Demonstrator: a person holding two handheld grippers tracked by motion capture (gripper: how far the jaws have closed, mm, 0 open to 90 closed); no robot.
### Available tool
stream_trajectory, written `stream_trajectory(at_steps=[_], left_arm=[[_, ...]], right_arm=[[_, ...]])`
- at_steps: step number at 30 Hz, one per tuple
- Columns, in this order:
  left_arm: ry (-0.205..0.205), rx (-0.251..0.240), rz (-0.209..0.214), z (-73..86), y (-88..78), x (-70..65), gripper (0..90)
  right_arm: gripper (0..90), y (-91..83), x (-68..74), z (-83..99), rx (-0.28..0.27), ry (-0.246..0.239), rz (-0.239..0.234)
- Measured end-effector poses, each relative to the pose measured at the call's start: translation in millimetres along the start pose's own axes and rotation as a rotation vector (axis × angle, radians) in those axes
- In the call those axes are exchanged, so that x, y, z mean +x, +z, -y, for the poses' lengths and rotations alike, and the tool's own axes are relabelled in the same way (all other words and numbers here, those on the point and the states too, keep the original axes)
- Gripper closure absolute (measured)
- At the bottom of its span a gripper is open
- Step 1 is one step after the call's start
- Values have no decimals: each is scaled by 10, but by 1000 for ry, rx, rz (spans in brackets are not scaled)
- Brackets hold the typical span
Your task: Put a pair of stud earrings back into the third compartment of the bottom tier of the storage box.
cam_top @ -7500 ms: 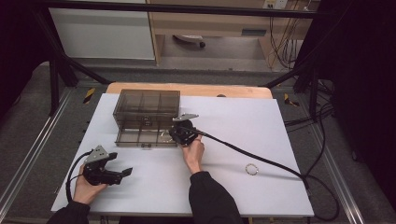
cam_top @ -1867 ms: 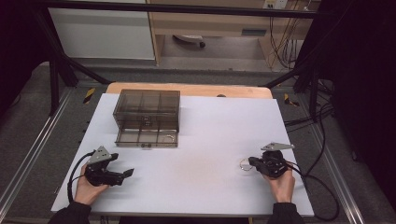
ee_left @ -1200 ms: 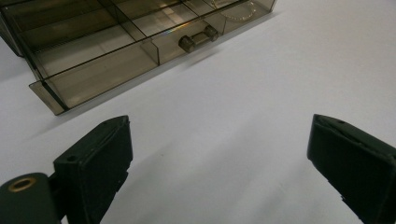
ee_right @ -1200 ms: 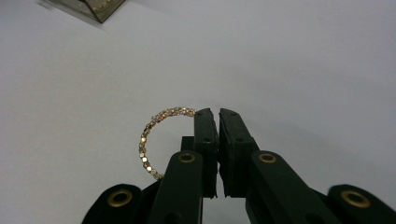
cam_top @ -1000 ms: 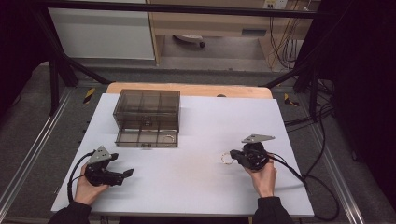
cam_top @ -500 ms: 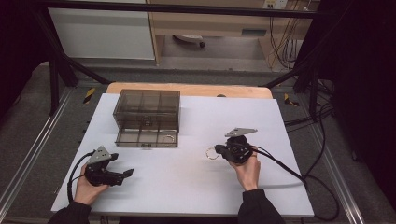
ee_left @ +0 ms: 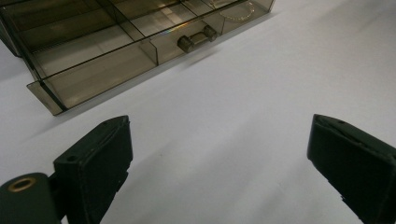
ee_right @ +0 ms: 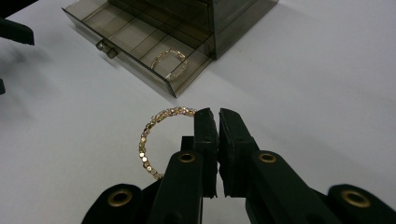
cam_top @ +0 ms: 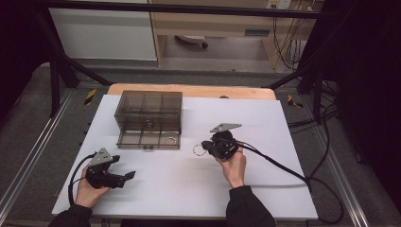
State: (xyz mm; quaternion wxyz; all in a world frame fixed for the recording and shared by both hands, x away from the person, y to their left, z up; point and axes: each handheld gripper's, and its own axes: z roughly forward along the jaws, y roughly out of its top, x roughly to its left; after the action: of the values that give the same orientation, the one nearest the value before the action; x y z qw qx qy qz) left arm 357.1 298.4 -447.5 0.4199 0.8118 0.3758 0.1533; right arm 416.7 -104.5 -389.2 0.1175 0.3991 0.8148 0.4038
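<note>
My right gripper (cam_top: pixel 205 147) (ee_right: pixel 214 115) is shut on a gold beaded bracelet (cam_top: pixel 198 150) (ee_right: pixel 150 135), which hangs to the left of its jaws just above the white table. It is right of the open bottom drawer (cam_top: pixel 149 139) (ee_right: pixel 140 43) of a smoky clear drawer box (cam_top: pixel 150 109). A second gold bracelet (cam_top: pixel 171 140) (ee_right: pixel 169 59) lies in the drawer's right-hand compartment. My left gripper (cam_top: pixel 127 176) (ee_left: pixel 219 140) rests at the table's front left, open and with nothing between its jaws, pointing toward the drawer (ee_left: pixel 93 60).
The white table top (cam_top: pixel 265 118) reaches right and forward of the box. The right gripper's black cable (cam_top: pixel 283 168) trails across the table to its right edge. The drawer has a small knob handle (ee_left: pixel 195 38) at its front.
My right gripper has carried the bracelet leftward and farther back across the table, toward the open drawer. The left gripper has stayed where it was.
</note>
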Motion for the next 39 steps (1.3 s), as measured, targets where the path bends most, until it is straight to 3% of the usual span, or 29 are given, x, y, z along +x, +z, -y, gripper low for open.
stream_trajectory(at_steps=[16,39], left_arm=[[1,1,2,0,3,0,66],[-1,-1,3,0,3,8,66]], right_arm=[[869,291,192,-289,-23,-16,-19],[869,734,315,-527,-45,-22,-24]])
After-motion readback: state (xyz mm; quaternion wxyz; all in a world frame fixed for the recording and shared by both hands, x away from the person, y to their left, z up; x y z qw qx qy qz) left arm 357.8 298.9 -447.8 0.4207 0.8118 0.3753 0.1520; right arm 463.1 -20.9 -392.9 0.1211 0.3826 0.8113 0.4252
